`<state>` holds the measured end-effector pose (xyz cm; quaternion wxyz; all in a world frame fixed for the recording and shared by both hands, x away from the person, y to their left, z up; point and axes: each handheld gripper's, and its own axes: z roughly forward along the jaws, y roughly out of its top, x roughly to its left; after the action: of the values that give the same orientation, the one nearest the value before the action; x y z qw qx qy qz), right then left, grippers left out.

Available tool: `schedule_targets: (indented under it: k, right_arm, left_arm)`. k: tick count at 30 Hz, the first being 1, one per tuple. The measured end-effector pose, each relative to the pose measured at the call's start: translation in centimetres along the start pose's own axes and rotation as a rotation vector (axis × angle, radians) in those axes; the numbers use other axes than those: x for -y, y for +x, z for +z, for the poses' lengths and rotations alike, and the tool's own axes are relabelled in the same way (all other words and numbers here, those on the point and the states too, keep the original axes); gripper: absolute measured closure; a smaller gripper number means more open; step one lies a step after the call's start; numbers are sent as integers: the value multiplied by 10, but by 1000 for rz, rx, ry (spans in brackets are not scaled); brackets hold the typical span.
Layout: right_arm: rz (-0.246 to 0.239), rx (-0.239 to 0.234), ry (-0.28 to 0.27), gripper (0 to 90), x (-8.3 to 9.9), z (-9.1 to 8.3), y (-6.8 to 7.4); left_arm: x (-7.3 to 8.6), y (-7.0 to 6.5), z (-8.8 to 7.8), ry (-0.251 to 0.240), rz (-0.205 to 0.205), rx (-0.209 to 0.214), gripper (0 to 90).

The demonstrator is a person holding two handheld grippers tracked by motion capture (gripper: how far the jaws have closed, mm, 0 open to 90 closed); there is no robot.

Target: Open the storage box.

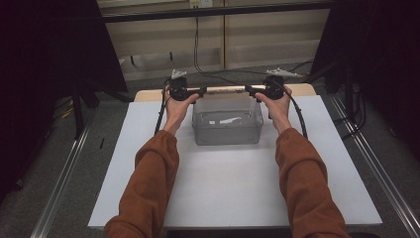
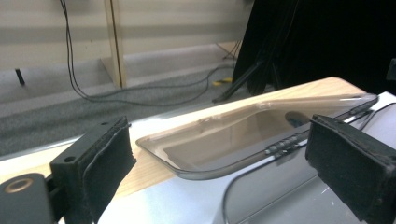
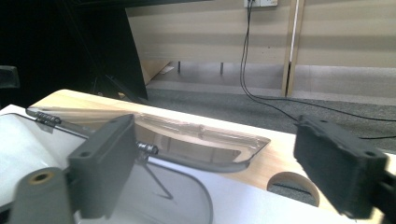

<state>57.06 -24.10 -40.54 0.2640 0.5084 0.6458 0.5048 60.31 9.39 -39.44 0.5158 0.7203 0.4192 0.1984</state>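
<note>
Clear plastic bin (image 1: pixel 227 126) sat on counter (image 1: pixel 148 163), lid (image 1: pixel 225 90) swung back between both hand-held grippers. Left hand-held gripper (image 1: pixel 202 91) jaws apart, nothing held; right hand-held gripper (image 1: pixel 247 90) likewise.

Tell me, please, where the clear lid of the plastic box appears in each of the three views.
High view: the clear lid lies folded back behind the plastic box, between the two grippers at upper centre.
Left gripper view: it stretches from centre to upper right, between the open jaws.
Right gripper view: it runs from left to centre, behind the left-hand jaw.
Shared landmark: the wooden table edge under the lid.
</note>
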Motion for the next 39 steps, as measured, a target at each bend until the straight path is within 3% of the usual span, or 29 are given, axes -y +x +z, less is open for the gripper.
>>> schedule_targets:
  k: [2, 8, 10, 15, 18, 24, 27, 39]
  right_arm:
    - [-24, 2, -7, 91, 1, -4, 0]
    - [-52, -1, -40, 52, 1, -14, 5]
    - [-62, 9, -44, 50, 3, -18, 6]
    - [-99, 9, -59, 49, 6, -28, 13]
    - [-116, 25, -66, 37, 9, -34, 18]
    - [-139, 46, -99, 4, 12, -46, 23]
    - [-134, 41, -111, 17, 15, -54, 24]
    - [-170, 48, -139, 3, 24, -74, 34]
  left_arm:
    - [1, -3, -4, 1, 28, -2, 66]
    - [8, -2, -18, -50, 9, 25, 38]
    - [11, -2, -22, -57, 29, 20, 29]
    - [16, -3, -35, -105, 22, 33, 27]
    - [19, -6, -41, -109, 55, 15, 27]
    - [25, -17, -54, -131, 86, 41, 31]
    - [28, -19, -61, -124, 126, 38, 30]
    - [37, -26, -84, -163, 114, 27, 30]
